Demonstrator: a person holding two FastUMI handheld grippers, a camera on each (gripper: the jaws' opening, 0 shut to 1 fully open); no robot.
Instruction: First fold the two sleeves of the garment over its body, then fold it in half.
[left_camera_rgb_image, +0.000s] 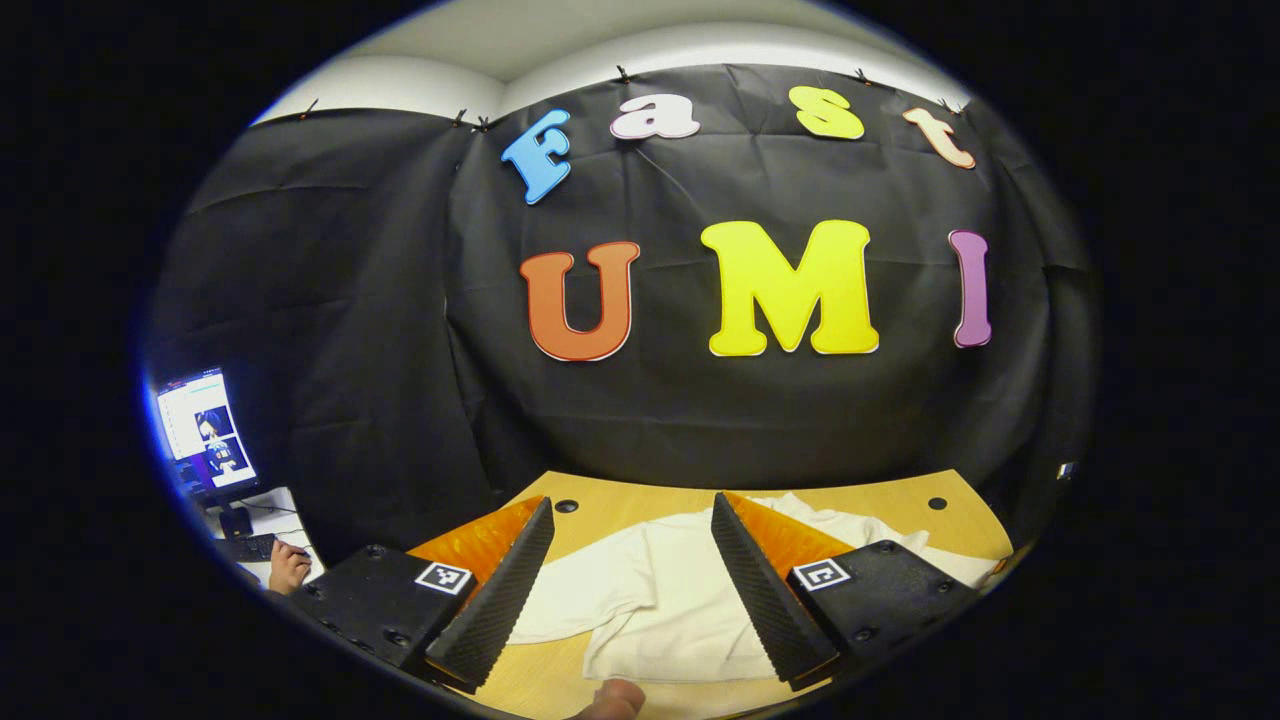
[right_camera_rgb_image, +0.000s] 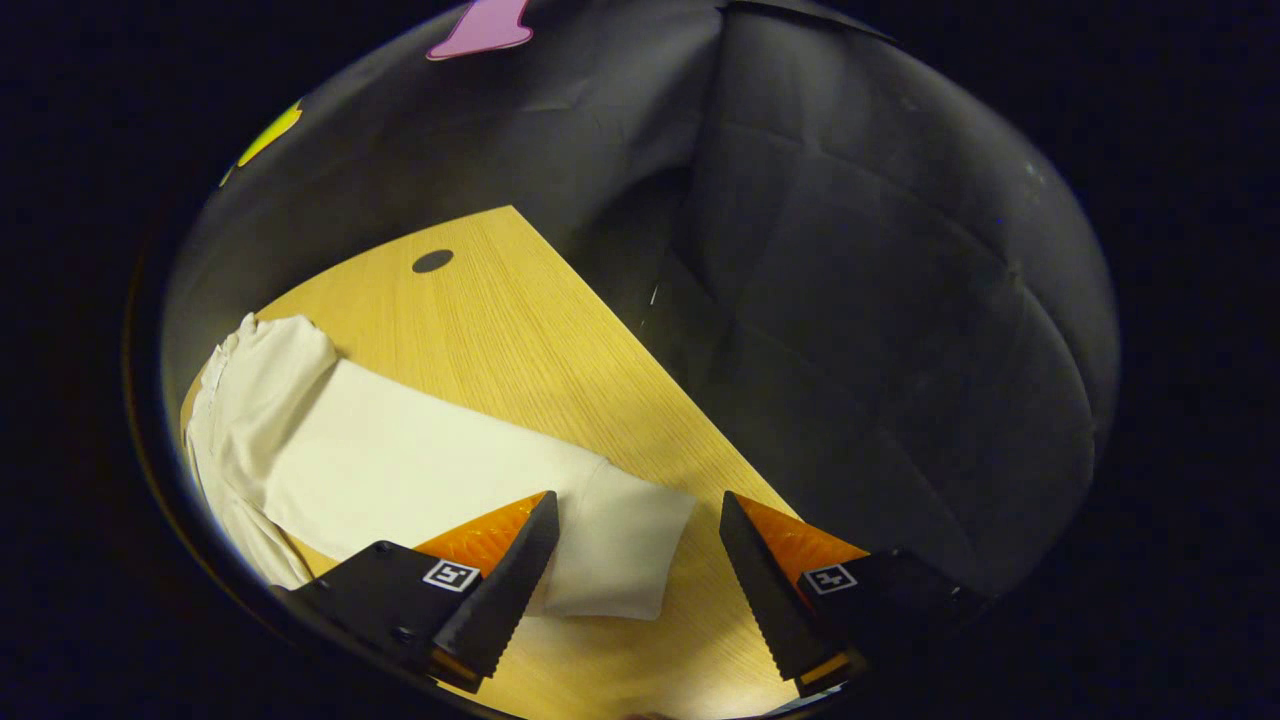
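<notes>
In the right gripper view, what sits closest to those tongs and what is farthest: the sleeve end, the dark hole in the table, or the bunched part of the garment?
1. Sleeve end: between the open right tongs, toward their left finger.
2. Bunched part of the garment: far left.
3. Dark hole: upper left, on the table, apparently farthest.

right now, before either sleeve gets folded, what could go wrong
The right hand-held gripper hangs open over the sleeve cuff, which lies near the table edge; a shallow pinch could slip off. The left hand-held gripper is open above the white garment, where wrinkles near the body could get folded in.
</notes>
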